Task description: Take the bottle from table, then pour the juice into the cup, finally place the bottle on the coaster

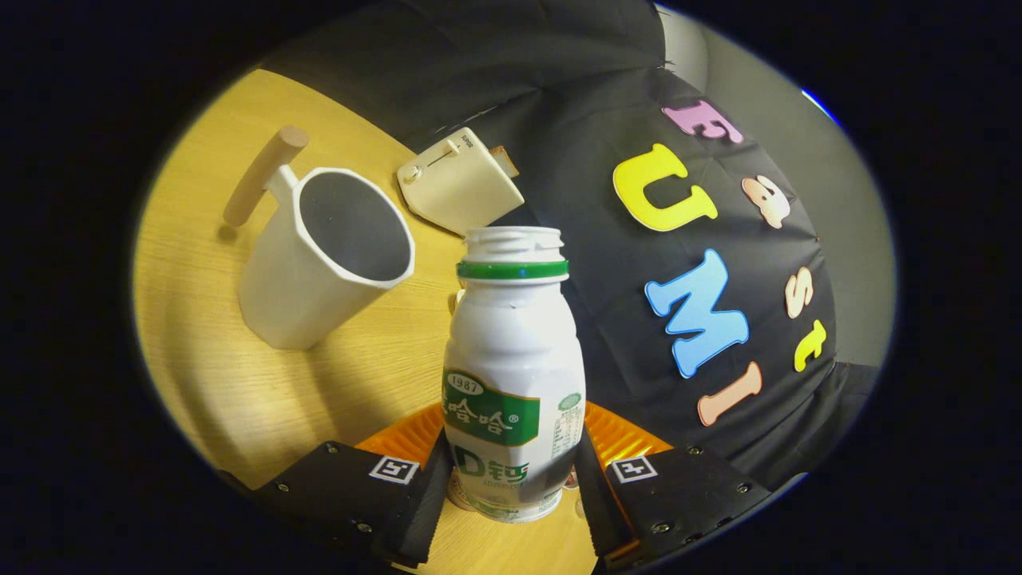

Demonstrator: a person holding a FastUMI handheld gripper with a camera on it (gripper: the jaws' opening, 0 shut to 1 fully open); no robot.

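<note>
Two fingers bracket the bottle [512, 375] low in the frame, one on each side of its lower body; gripper [511, 487] looks closed on it, both pads appear to touch the plastic.

Left to right:
- Cup [323, 255], upper left of frame: white, faceted, wooden peg handle pointing away to the upper left. Mouth is wide, looks empty. Well apart from the bottle, on the bench [200, 359].
- Small cream box [459, 182] with a slider, upper centre, beyond the cup at the bench edge. Not part of the task.
- Bottle, centre to lower centre: white plastic, green neck ring, cap off, threaded mouth open. Whole view is tilted, so can't tell if it's standing or lifted.
- Orange ribbed piece [623, 438] just behind the bottle base, between the fingers. Probably the coaster, can't confirm.

Handling, my read: thin-walled plastic, light, will squash if squeezed hard. Smooth label, likely slippery. Current hold on the wide lower body is sensible; the waist above tapers and would slip. Open top means spill risk on any fast tilt. Fill level not visible.
</note>
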